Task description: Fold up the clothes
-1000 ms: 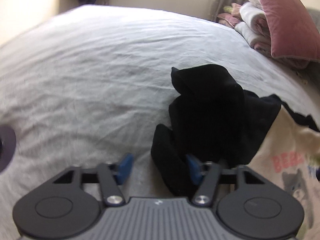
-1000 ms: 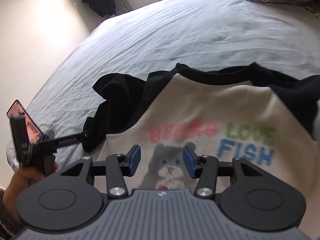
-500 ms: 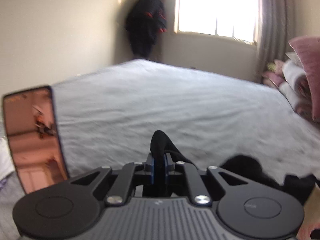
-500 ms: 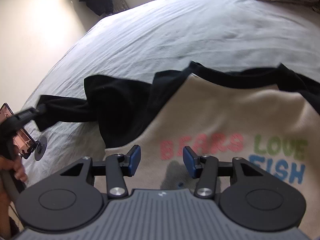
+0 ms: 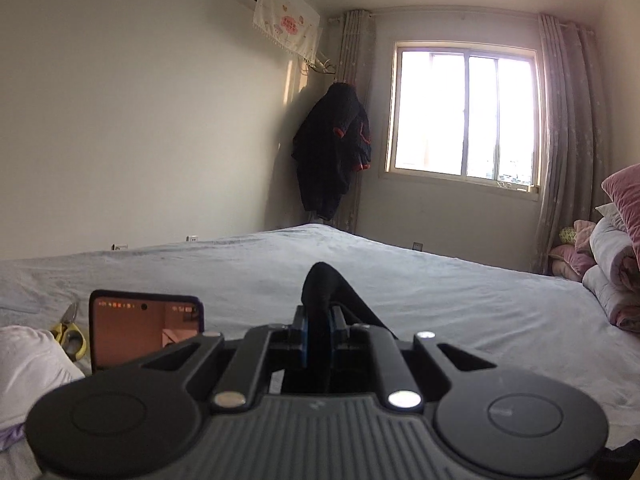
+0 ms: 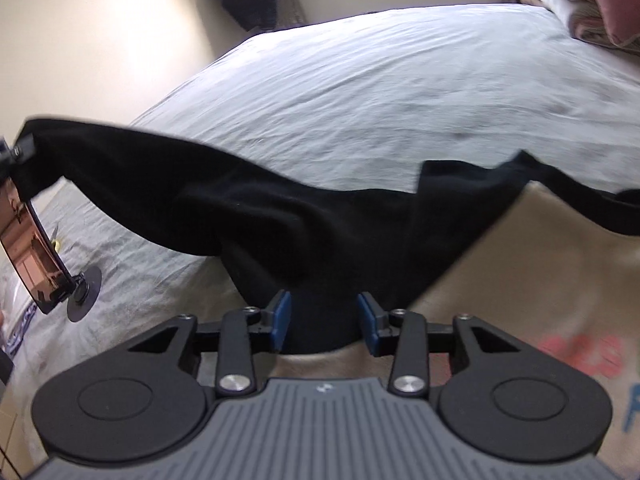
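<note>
**Black sleeve drawn out and lifted; second grip forming at its root**

Black cotton, the sleeve (image 6: pixel 168 188) of a cream printed T-shirt (image 6: pixel 532 280), now stretches taut across the grey bedsheet (image 6: pixel 380 80). A second ago it lay crumpled in a heap beside the shirt body; it has since been pulled out to the left and raised off the bed.

Left gripper (image 5: pixel 319 332): clenched on the sleeve's cuff, a tuft of black cloth standing up between the pads. Its jaws were apart around the heap a second ago and have since closed.

Right gripper (image 6: pixel 324 318): jaws have just been closing, with the black cloth at the sleeve's root between them. The blue pads (image 6: pixel 282 314) sit at the fabric's edges; a firm pinch is not evident, so it is judged not yet gripping.

The garment lies at the near edge of the bed, print side up, body flat.

Assessment: the sleeve is being straightened before folding. No fold has yet been made. A phone (image 5: pixel 144 328) and scissors (image 5: pixel 70 334) lie nearby, clear of the work.
</note>
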`<state>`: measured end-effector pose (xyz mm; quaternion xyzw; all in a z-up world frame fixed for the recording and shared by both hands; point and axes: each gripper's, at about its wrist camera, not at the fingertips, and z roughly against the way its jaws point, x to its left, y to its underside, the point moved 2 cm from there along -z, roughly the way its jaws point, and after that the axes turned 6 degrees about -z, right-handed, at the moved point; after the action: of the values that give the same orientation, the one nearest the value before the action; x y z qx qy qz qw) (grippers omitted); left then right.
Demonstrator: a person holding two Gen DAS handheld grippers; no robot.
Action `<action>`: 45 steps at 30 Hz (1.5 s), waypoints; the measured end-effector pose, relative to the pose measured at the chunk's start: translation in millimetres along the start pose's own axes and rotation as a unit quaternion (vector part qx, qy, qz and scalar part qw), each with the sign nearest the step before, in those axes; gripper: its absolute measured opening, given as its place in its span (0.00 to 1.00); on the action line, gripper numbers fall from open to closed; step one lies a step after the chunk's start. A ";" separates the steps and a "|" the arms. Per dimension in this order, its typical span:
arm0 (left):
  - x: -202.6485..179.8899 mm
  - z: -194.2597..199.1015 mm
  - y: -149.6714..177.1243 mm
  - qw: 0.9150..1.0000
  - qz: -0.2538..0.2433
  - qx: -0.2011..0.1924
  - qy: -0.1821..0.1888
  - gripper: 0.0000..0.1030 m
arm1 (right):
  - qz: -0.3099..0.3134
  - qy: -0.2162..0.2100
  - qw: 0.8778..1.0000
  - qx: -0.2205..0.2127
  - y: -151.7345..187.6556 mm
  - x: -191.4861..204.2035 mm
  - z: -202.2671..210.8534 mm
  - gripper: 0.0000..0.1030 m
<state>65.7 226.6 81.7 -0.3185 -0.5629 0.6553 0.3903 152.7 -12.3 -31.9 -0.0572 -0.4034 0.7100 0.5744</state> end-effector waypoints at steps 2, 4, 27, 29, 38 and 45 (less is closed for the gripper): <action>-3.2 -4.8 -3.5 1.000 -0.010 0.003 0.002 0.09 | 0.004 -0.001 1.000 0.007 -1.7 2.0 -8.1 0.34; -11.4 -12.3 -10.8 0.999 -0.037 0.007 0.000 0.09 | 0.008 -0.002 1.000 0.012 -4.4 3.4 -14.8 0.34; -31.6 -95.0 -35.9 0.971 -0.197 0.103 -0.092 0.44 | -0.006 -0.069 0.997 -0.021 -20.4 29.0 -62.6 0.37; -37.3 -90.6 -30.4 0.973 -0.191 0.109 -0.068 0.44 | -0.018 -0.074 0.997 -0.023 -22.9 25.9 -62.0 0.37; -69.6 -100.6 44.0 0.967 -0.141 0.204 0.062 0.48 | -0.050 -0.067 0.995 -0.062 -35.2 -6.1 -27.3 0.37; -62.3 -118.4 101.7 0.953 -0.177 0.239 0.049 0.52 | -0.026 -0.010 0.998 -0.057 -32.4 -24.4 -42.2 0.37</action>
<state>182.3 224.0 -39.4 -0.1424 -0.4173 0.6748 0.5918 208.7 -11.4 -48.8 -0.0724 -0.4502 0.6714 0.5841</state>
